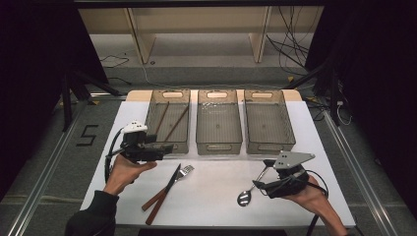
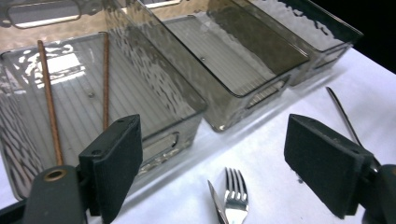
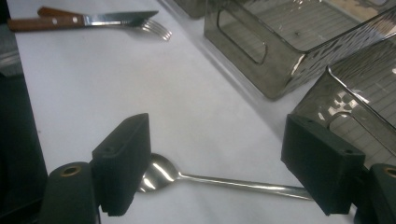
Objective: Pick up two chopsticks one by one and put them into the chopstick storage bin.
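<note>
I see the spoon (image 3: 219, 179), polished steel with a slim handle, lying flat on the white tabletop (image 1: 216, 187) between my right hand-held gripper (image 3: 229, 175)'s wide-open jaws. My left hand-held gripper (image 2: 212, 163), also wide and empty, hovers near the fork (image 2: 235, 198).

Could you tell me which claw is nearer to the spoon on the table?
Right. The right claw hangs open just above the spoon; the left claw is far across, by the left bin.
</note>
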The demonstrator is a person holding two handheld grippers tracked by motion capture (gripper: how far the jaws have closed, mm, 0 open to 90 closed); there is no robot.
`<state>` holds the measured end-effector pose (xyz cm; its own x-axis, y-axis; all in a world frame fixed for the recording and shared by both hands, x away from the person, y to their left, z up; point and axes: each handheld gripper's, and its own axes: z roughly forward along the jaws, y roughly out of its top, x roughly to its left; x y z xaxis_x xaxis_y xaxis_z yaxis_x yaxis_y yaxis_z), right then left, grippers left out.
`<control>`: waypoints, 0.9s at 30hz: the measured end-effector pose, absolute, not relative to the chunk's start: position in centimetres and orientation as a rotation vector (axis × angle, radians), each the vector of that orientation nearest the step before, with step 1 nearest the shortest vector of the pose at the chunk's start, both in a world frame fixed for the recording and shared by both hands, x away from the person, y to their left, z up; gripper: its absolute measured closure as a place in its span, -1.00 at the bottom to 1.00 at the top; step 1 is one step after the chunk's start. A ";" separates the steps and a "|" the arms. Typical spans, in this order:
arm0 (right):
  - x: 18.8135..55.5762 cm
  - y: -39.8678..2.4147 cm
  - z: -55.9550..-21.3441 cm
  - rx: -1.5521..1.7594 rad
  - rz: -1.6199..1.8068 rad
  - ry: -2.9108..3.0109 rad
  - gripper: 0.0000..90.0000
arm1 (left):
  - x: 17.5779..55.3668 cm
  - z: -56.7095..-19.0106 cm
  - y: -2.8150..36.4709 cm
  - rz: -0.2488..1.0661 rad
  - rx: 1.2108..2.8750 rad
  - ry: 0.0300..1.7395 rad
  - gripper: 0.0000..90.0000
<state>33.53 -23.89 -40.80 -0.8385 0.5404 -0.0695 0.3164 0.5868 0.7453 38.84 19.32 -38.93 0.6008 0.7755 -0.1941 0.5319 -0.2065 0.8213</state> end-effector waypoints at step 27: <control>36.2 -22.7 -42.1 0.634 0.827 2.677 -0.39 | 33.3 -42.3 20.1 0.396 1.821 0.999 -0.60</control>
<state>36.16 -22.68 -42.05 -0.8684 0.4804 -0.1232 0.3271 0.7415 0.5858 33.31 20.15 -42.35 0.6081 0.7776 -0.1597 0.4571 -0.1784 0.8714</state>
